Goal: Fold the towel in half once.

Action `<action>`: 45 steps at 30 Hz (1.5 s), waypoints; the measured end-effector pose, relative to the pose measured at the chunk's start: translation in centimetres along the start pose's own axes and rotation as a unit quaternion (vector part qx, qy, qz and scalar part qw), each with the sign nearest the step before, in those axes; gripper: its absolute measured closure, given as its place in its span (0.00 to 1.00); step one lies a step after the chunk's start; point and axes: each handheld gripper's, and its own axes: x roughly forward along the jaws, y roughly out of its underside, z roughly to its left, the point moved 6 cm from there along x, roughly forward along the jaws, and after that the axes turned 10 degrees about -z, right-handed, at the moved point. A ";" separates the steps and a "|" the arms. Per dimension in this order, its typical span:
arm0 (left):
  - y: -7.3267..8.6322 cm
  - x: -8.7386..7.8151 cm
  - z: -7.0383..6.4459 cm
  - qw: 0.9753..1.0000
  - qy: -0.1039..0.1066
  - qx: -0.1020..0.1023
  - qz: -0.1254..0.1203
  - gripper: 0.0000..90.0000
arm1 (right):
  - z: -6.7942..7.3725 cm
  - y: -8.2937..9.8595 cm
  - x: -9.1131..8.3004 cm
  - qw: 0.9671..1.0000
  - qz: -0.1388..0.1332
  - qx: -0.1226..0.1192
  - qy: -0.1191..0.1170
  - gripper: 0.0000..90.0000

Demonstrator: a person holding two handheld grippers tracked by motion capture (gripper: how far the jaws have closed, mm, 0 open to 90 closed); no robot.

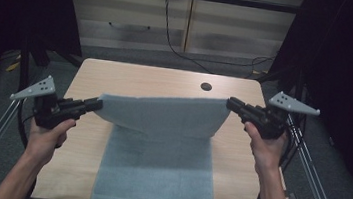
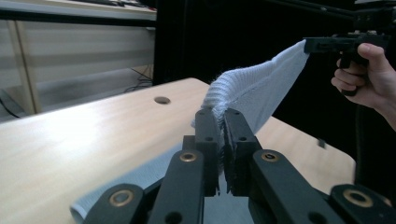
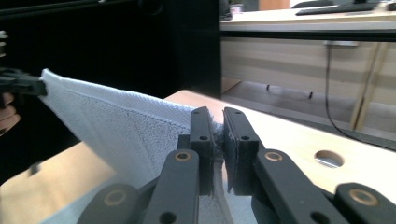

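Note:
A pale blue-grey towel [image 1: 158, 153] lies along the middle of the wooden table [image 1: 117, 75], its near end hanging over the front edge. Its far edge is lifted off the table and stretched between both grippers. My left gripper [image 1: 97, 103] is shut on the towel's left corner [image 2: 219, 100]. My right gripper [image 1: 230, 103] is shut on the right corner [image 3: 212, 122]. The lifted part [image 1: 162, 115] sags slightly and folds back toward me. In the left gripper view the right gripper [image 2: 327, 44] holds the far corner, high at the right.
A round cable hole [image 1: 206, 87] sits in the table's far right part. Metal rails [image 1: 308, 165] run along both sides of the table. A black cable [image 1: 171, 36] trails across the floor behind, in front of wooden cabinets [image 1: 138, 19].

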 end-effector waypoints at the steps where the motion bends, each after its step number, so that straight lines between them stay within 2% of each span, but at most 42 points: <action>1: 0.8 -0.4 -0.3 1.000 0.002 -0.002 0.008 0.95 | 0.6 0.5 -0.6 1.000 0.006 -0.002 -0.003 0.92; 3: 2.4 -1.3 -0.9 1.000 0.006 -0.003 0.018 0.95 | 1.7 2.1 -1.9 1.000 0.020 -0.010 -0.013 0.92; 5: 4.0 -2.2 -1.6 1.000 0.013 -0.014 0.022 0.95 | 2.5 3.6 -3.1 0.999 0.036 -0.011 -0.018 0.92; 8: 5.4 -3.5 -3.4 0.999 0.019 -0.015 0.025 0.95 | 4.0 5.7 -5.0 0.998 0.055 -0.009 -0.023 0.92; 9: 5.6 -3.7 -3.8 0.999 0.023 -0.014 0.022 0.95 | 4.7 6.3 -6.1 0.998 0.054 -0.006 -0.023 0.92; 11: 6.2 -4.2 -4.6 0.999 0.028 -0.011 0.029 0.95 | 5.4 6.9 -7.2 0.999 0.045 -0.002 -0.027 0.92; 12: 6.7 -4.4 -4.9 0.999 0.031 -0.017 0.034 0.95 | 5.8 7.4 -7.7 0.999 0.045 0.001 -0.026 0.92; 13: 7.3 -4.6 -5.2 0.998 0.036 -0.027 0.040 0.95 | 6.2 8.1 -8.2 0.998 0.054 0.003 -0.026 0.92; 15: 9.2 -5.2 -5.6 0.997 0.038 -0.029 0.060 0.95 | 6.8 9.9 -9.2 0.997 0.077 0.002 -0.020 0.92; 17: 10.8 -5.7 -6.0 0.995 0.047 -0.043 0.076 0.95 | 7.5 11.5 -10.0 0.996 0.086 0.004 -0.021 0.92; 18: 11.9 -6.0 -6.1 0.994 0.050 -0.045 0.091 0.95 | 7.7 12.1 -10.3 0.996 0.091 0.004 -0.024 0.92; 20: 13.2 -6.5 -6.2 0.991 0.053 -0.055 0.109 0.93 | 8.3 14.3 -11.0 0.993 0.106 0.037 -0.040 0.91; 22: 14.4 -7.0 -6.2 0.989 0.059 -0.054 0.122 0.89 | 8.7 16.1 -11.3 0.990 0.130 0.043 -0.042 0.89; 23: 14.8 -7.3 -6.1 0.989 0.067 -0.061 0.121 0.86 | 8.8 16.7 -11.5 0.989 0.133 0.053 -0.043 0.86; 25: 14.6 -7.5 -5.7 0.989 0.067 -0.072 0.110 0.82 | 8.7 17.3 -11.6 0.988 0.131 0.072 -0.043 0.83; 27: 14.3 -7.3 -5.2 0.991 0.057 -0.069 0.102 0.81 | 8.6 17.2 -11.2 0.988 0.137 0.067 -0.041 0.77; 30: 14.0 -6.0 -4.0 0.991 0.047 -0.065 0.108 0.79 | 8.5 16.7 -9.9 0.987 0.137 0.059 -0.051 0.75; 34: 14.0 -3.1 -2.2 0.989 0.041 -0.053 0.135 0.74 | 7.9 16.3 -6.9 0.987 0.146 0.037 -0.061 0.72; 36: 14.2 -1.6 -0.9 0.988 0.027 -0.050 0.142 0.71 | 7.5 16.6 -5.2 0.985 0.156 0.036 -0.066 0.70; 37: 14.4 -0.9 -0.4 0.987 0.024 -0.053 0.152 0.71 | 7.2 16.8 -4.4 0.984 0.163 0.030 -0.065 0.69; 41: 14.9 1.1 1.5 0.984 0.003 -0.051 0.172 0.71 | 5.8 17.4 -1.3 0.981 0.184 0.016 -0.063 0.68; 43: 14.9 1.9 2.4 0.983 -0.004 -0.045 0.177 0.71 | 5.0 17.4 0.0 0.980 0.188 0.017 -0.058 0.65; 44: 14.7 2.5 3.0 0.984 -0.013 -0.051 0.172 0.71 | 4.6 17.5 0.7 0.980 0.193 0.011 -0.055 0.64; 45: 14.6 2.8 3.4 0.984 -0.020 -0.048 0.172 0.71 | 4.1 17.4 1.4 0.979 0.195 0.011 -0.054 0.63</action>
